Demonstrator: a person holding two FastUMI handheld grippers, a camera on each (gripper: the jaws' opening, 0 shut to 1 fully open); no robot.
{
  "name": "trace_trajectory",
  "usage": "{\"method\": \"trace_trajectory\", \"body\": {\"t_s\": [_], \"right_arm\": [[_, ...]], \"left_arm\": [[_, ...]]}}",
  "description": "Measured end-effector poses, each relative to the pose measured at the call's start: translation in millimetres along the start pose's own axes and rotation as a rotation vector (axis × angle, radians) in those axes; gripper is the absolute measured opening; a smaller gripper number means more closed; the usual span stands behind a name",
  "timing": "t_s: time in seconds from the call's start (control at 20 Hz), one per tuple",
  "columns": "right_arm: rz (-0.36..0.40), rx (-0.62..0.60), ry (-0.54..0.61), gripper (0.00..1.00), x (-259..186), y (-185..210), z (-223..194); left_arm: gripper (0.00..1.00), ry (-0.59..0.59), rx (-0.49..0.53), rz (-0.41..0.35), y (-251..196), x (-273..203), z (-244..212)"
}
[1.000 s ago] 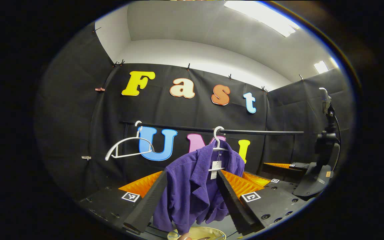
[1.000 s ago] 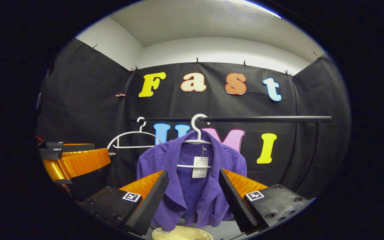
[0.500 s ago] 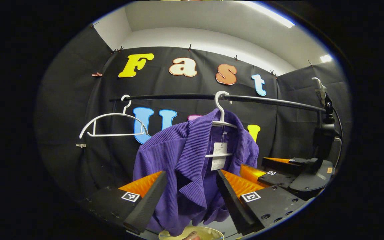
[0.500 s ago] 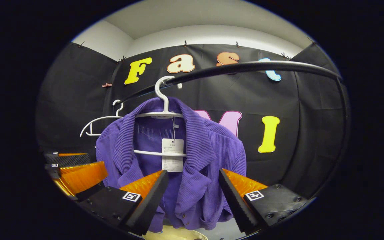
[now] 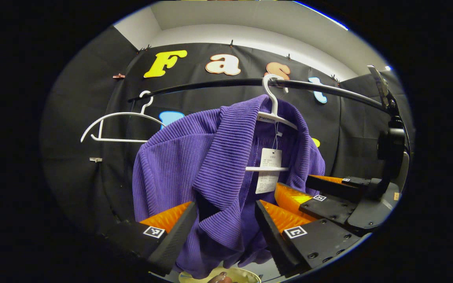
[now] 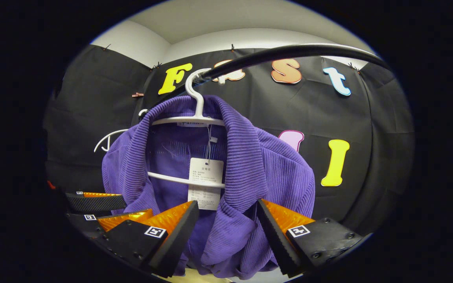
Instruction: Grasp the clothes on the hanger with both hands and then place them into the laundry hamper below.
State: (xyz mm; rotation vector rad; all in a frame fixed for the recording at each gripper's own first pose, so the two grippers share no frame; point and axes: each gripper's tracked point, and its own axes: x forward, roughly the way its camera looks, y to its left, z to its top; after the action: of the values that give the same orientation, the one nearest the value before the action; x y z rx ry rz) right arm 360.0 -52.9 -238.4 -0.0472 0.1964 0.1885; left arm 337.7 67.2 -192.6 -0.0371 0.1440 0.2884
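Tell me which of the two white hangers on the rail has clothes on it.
The hanger nearer the grippers carries the purple jacket with a paper tag. The other hanger, farther along the black rail, hangs bare.

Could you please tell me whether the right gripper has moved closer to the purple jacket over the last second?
Yes. The right gripper has advanced toward the purple jacket; the black rail and jacket loom larger, while its fingers remain open.

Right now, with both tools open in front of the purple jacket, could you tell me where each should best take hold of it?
Probably one lapel each, from the front. The jacket hangs open on the white hanger, so its ribbed lapels fall as loose folded edges facing the tools. The left tool is already lined up on the lapel before it; the right tool faces the other. Avoid the paper tag.
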Motion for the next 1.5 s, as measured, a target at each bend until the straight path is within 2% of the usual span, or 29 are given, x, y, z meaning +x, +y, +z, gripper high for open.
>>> {"method": "trace_trajectory", "body": {"t_s": [0.15, 0.3, 0.35, 0.4, 0.45, 0.5, 0.6, 0.65, 0.7, 0.85, 1.05, 1.2, 1.4, 1.45, 1.5], "right_arm": [[-0.009, 0.007, 0.025, 0.94, 7, -6, -9], [-0.03, 0.012, 0.024, 0.75, 15, -12, -12], [-0.035, 0.007, 0.026, 0.72, 15, -15, -13], [-0.042, -0.006, 0.031, 0.63, 19, -17, -16], [-0.073, -0.032, 0.044, 0.58, 19, -24, -19], [-0.104, -0.059, 0.048, 0.43, 18, -31, -21], [-0.087, -0.054, 0.04, 0.13, 19, -27, -19], [-0.083, -0.045, 0.039, 0.14, 19, -27, -20], [-0.08, -0.044, 0.037, 0.14, 20, -28, -21], [-0.093, -0.052, 0.018, 0.13, 16, -33, -16], [-0.148, -0.07, -0.01, 0.14, 5, -52, -4], [-0.187, -0.077, -0.059, 0.13, -7, -67, 18], [-0.264, -0.083, -0.146, 0.14, -18, -89, 58], [-0.272, -0.081, -0.169, 0.09, -18, -89, 67], [-0.279, -0.085, -0.191, 0.18, -19, -89, 74]], "left_arm": [[0.94, -0.015, -0.031, 0.033, 6, 12, 1], [0.94, -0.034, -0.057, 0.039, 1, 21, 5], [0.94, -0.038, -0.045, 0.052, 2, 25, 4], [0.86, -0.039, -0.035, 0.053, 1, 28, 3], [0.84, -0.035, -0.033, 0.044, 0, 32, 1], [0.67, -0.026, -0.034, 0.056, 2, 31, -1], [0.33, -0.02, -0.035, 0.083, 12, 36, 0], [0.16, -0.016, -0.032, 0.069, 8, 38, -1], [0.07, -0.007, -0.024, 0.058, 6, 39, -2], [0.05, 0.012, -0.002, 0.061, 14, 40, 1], [0.05, 0.0, 0.054, 0.102, 23, 25, 11], [0.05, -0.042, 0.143, 0.174, 41, 11, 34], [0.05, -0.156, 0.248, 0.277, 68, -9, 80], [0.05, -0.171, 0.275, 0.294, 74, -10, 85], [0.05, -0.174, 0.289, 0.304, 79, -9, 89]]}}
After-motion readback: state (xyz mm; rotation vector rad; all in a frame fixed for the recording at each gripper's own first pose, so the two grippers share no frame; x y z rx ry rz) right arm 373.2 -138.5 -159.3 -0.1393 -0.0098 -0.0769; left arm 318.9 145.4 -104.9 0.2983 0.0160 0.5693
